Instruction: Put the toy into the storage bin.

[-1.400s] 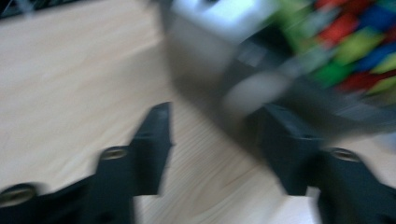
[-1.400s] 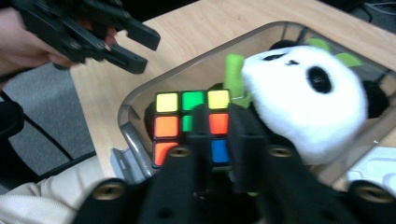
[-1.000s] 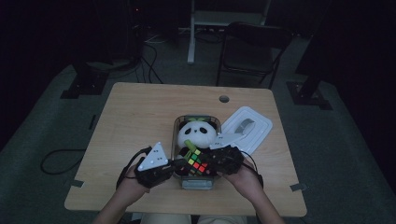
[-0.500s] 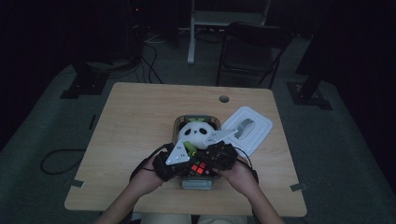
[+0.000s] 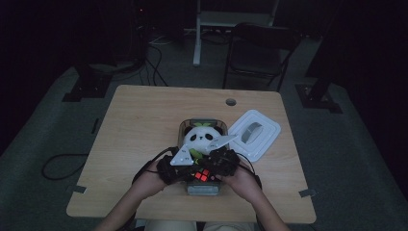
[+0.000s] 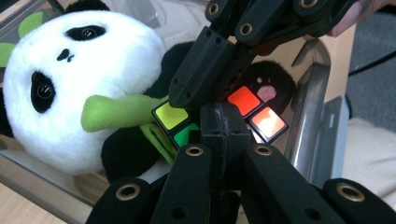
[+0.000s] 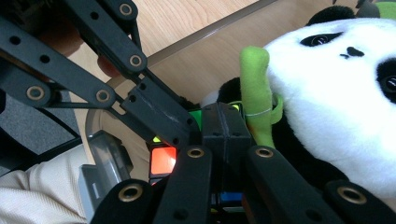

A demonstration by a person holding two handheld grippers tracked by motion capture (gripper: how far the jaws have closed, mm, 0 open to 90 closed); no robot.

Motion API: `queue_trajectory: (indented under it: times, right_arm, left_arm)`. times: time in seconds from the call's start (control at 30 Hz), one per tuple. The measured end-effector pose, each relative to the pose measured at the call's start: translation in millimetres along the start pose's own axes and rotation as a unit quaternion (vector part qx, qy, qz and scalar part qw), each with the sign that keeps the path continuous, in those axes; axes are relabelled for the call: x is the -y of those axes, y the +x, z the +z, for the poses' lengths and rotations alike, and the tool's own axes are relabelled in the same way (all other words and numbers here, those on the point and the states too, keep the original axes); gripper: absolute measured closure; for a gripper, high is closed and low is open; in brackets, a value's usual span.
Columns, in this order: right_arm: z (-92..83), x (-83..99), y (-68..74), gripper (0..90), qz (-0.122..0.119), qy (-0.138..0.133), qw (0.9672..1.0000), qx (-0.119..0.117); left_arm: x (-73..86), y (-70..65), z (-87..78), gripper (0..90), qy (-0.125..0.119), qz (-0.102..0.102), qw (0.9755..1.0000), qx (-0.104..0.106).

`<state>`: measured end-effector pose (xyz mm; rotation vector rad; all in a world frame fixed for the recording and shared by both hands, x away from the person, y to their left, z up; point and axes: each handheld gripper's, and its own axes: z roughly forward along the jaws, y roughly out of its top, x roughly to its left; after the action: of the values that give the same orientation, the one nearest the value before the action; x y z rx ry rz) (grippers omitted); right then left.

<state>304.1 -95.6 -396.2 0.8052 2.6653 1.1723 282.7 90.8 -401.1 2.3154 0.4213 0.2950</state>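
Both grippers have drawn together since the earlier frame, the left gripper (image 5: 185,166) and right gripper (image 5: 222,161) now meeting over the puzzle cube (image 5: 203,175), which sits in the clear container (image 5: 204,188) beside the plush panda (image 5: 202,138). Each gripper's fingers are pressed together, pinching nothing.

The room is dim, its far side almost black. A light wooden table (image 5: 144,139) with a round cable hole (image 5: 231,102) stands on grey carpet (image 5: 43,144). Behind it are a dark chair (image 5: 257,50) and a pale desk leg (image 5: 197,36). Black cables (image 5: 156,53) trail across the floor, with dark stand feet (image 5: 86,89) on either side.
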Motion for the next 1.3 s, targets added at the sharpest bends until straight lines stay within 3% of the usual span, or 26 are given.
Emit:
queue_trajectory:
  times: [0.13, 0.3, 0.4, 0.43, 0.47, 0.57, 0.83, 1.13, 1.3]
  right_arm:
    - [2.1, 2.9, -0.7, 90.0, 0.006, -0.009, 0.9999, -0.008]
    - [-2.4, 4.3, -1.7, 90.0, 0.015, -0.026, 0.9994, -0.017]
    - [-12.4, 4.5, -3.8, 75.5, 0.025, -0.044, 0.9985, -0.019]
    - [-16.9, 4.8, -6.0, 72.5, 0.034, -0.051, 0.9978, -0.026]
    - [-22.0, 5.4, -7.8, 68.7, 0.037, -0.053, 0.9976, -0.026]
    - [-31.0, 7.4, -8.9, 63.3, 0.033, -0.053, 0.9980, -0.010]
    - [-32.8, 10.0, -6.2, 63.1, 0.036, -0.056, 0.9974, -0.025]
    - [-38.1, 12.4, -5.4, 60.8, 0.037, -0.064, 0.9973, -0.002]
    - [-37.4, 14.5, -2.5, 76.4, 0.027, -0.052, 0.9983, -0.004]
  left_arm:
    - [-1.3, -1.6, 0.2, 90.0, 0.014, 0.005, 0.9999, -0.006]
    - [0.6, -2.6, -5.2, 90.0, -0.013, -0.017, 0.9998, -0.004]
    - [1.4, -2.8, -11.5, 90.0, -0.034, -0.030, 0.9990, 0.001]
    - [1.7, -2.5, -15.0, 90.0, -0.046, -0.042, 0.9980, -0.007]
    - [2.0, -2.1, -17.1, 80.4, -0.050, -0.046, 0.9977, -0.008]
    - [2.8, 1.0, -24.6, 76.7, -0.066, -0.056, 0.9961, -0.014]
    - [0.7, 2.4, -20.2, 75.3, -0.070, -0.062, 0.9956, -0.002]
    - [3.0, 4.0, -19.4, 73.5, -0.070, -0.068, 0.9953, 0.000]
    - [4.1, 4.5, -16.1, 71.8, -0.065, -0.067, 0.9957, 0.004]
